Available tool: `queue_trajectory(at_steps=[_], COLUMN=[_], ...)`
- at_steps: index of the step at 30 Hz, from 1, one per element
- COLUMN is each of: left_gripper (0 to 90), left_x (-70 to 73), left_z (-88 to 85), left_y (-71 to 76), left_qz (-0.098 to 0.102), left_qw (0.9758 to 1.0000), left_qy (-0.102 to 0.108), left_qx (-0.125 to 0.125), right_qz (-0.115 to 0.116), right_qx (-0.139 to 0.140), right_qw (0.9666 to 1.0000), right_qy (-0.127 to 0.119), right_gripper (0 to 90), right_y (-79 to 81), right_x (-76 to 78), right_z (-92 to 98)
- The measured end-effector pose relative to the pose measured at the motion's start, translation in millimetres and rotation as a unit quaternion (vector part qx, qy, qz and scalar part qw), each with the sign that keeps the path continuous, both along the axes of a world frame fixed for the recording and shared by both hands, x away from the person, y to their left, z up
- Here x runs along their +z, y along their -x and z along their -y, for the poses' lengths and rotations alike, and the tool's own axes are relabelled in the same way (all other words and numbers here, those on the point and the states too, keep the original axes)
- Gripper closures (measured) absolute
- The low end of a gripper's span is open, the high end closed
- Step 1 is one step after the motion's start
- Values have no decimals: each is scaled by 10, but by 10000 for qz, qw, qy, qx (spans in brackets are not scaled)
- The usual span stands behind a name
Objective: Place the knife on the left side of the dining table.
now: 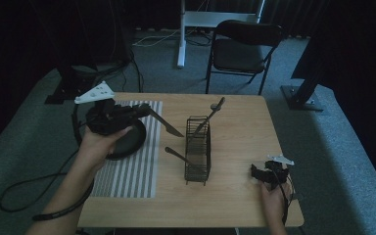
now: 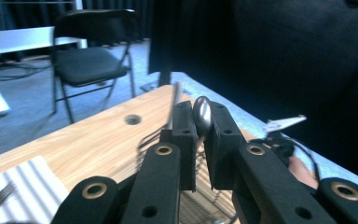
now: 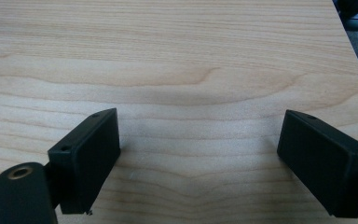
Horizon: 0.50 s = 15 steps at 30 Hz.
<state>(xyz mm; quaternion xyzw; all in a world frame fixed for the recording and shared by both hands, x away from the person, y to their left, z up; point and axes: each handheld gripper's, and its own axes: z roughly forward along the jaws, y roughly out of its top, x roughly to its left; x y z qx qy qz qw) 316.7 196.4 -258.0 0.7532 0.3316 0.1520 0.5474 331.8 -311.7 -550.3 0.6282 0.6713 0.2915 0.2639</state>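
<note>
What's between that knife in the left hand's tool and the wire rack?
Nothing visible. The left gripper holds the knife above the table, its tip pointing toward the wire rack. Bare wood lies between them. Two utensils already sit in the rack, but it has open room.

The spoon (image 2: 202, 115) between the jaws is shiny metal. The table (image 3: 191, 60) under the jaws is smooth, pale wood.
</note>
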Motion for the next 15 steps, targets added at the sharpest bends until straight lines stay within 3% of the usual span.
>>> queue_trajectory(at_steps=[8, 10, 12, 15], left_gripper=[840, 840, 839, 840], left_x=[-230, -230, -399, -483], left_z=[-241, -241, -344, -386], left_y=[0, 0, 2, 3], left_qz=[-259, -259, -390, -441], left_qw=[9986, 9986, 9972, 9959], left_qy=[-137, -137, -201, -264], left_qx=[447, 447, 613, 749], right_qz=[1, 0, 7, 6], right_qx=[1, 1, 2, -1], right_qw=[10000, 10000, 10000, 10000], right_qy=[2, 3, 4, 1], right_gripper=[121, 121, 121, 121], right_y=[0, 0, -1, -1], right_x=[0, 0, 0, 0], right_z=[0, 0, 1, 0])
